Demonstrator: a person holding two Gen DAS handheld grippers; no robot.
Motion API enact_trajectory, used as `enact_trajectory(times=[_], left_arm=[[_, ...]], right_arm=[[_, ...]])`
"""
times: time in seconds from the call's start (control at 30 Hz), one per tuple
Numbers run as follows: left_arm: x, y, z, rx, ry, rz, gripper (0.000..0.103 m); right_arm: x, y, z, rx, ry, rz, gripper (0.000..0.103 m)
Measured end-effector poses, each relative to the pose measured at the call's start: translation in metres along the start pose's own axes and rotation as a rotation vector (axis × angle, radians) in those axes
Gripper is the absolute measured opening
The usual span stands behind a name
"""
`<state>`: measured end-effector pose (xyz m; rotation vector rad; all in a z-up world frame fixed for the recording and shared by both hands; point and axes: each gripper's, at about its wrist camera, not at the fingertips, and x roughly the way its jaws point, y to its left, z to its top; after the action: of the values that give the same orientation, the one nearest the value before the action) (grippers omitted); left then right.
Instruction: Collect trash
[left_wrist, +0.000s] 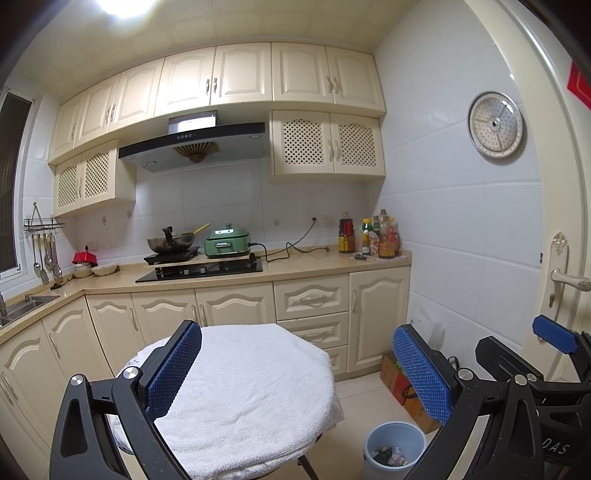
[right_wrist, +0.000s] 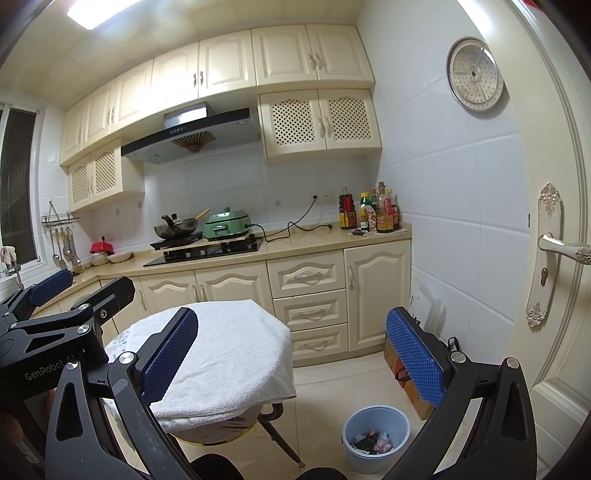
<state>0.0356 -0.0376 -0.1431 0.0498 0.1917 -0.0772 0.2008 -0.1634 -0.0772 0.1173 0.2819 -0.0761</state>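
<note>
A pale blue trash bin (left_wrist: 393, 448) (right_wrist: 375, 435) stands on the floor tiles right of a small round table (left_wrist: 240, 391) (right_wrist: 221, 354) covered with a white towel. Crumpled wrappers lie inside the bin (right_wrist: 371, 443). My left gripper (left_wrist: 295, 373) is open above the table with nothing between its blue pads. My right gripper (right_wrist: 295, 354) is open too, held over the towel's right side and the floor, empty. The towel's top shows no loose trash. Each gripper appears at the edge of the other's view: the right one (left_wrist: 546, 354) and the left one (right_wrist: 55, 295).
Cream base cabinets (right_wrist: 306, 295) and a counter with a wok (right_wrist: 175, 227), a green cooker (right_wrist: 225, 225) and bottles (right_wrist: 373, 212) line the back wall. A cardboard box (left_wrist: 400, 387) sits by the right wall. A door with a handle (right_wrist: 561, 245) is at far right.
</note>
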Motion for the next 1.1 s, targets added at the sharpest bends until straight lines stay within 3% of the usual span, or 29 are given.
enact_trajectory(times=[1.1], left_arm=[[0.0019, 0.0011, -0.0026, 0.001, 0.007, -0.001, 0.102]], right_arm=[[0.0014, 0.0046, -0.0020, 0.003, 0.011, -0.006, 0.103]])
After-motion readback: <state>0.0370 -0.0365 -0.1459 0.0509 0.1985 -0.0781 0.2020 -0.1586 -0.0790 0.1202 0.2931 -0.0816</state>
